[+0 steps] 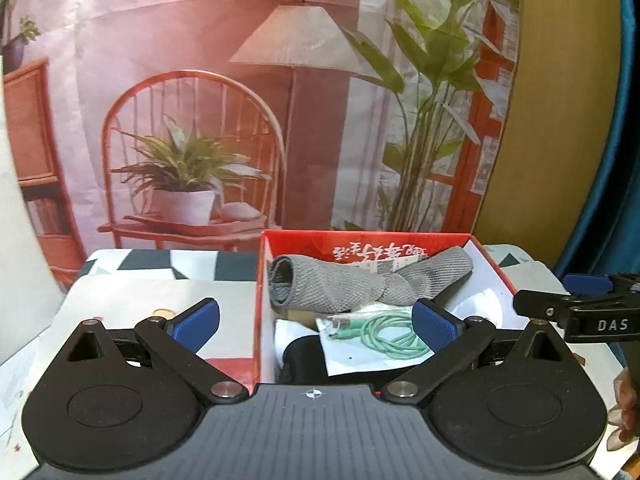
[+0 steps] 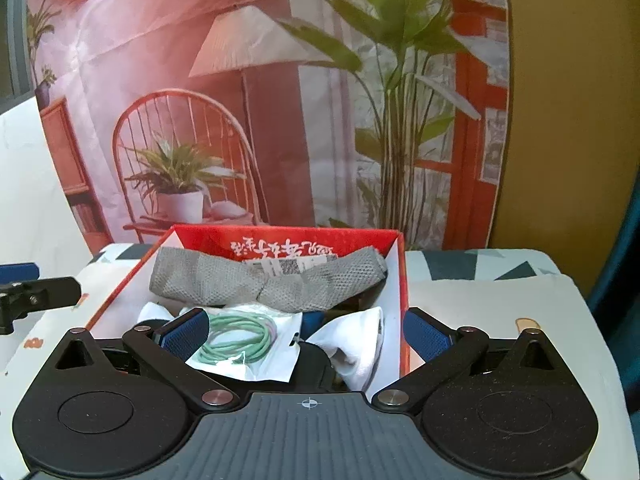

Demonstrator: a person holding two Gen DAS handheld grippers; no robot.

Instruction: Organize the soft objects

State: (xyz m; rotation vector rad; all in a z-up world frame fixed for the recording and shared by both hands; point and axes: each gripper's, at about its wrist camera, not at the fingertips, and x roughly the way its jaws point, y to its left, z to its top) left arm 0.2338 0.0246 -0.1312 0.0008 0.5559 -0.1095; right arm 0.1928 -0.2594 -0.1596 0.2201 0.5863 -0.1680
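Red box (image 1: pixel 494 268) on the worktop (image 1: pixel 132 292), ahead of both grippers, already holds the soft goods, so the task looks largely done as far as can be judged

Grey sock (image 1: pixel 340 280), twisted at its middle, lies across the far part of the box, beyond the fingertips of both grippers. White cloth (image 2: pixel 356 344) sits nearer, just inside the right gripper's right finger. Bagged green cable (image 2: pixel 240 338) rests on top, between the right gripper's fingers but lower, untouched

Nothing soft seen loose on the worktop beside the box; what lies under the grippers is hidden, so remaining items cannot be ruled out

Left gripper (image 1: pixel 316 320): jaws spread fully, empty, touching nothing; hangs over the box's left wall

Right gripper (image 2: pixel 306 332): jaws spread fully, empty, above the box's near end
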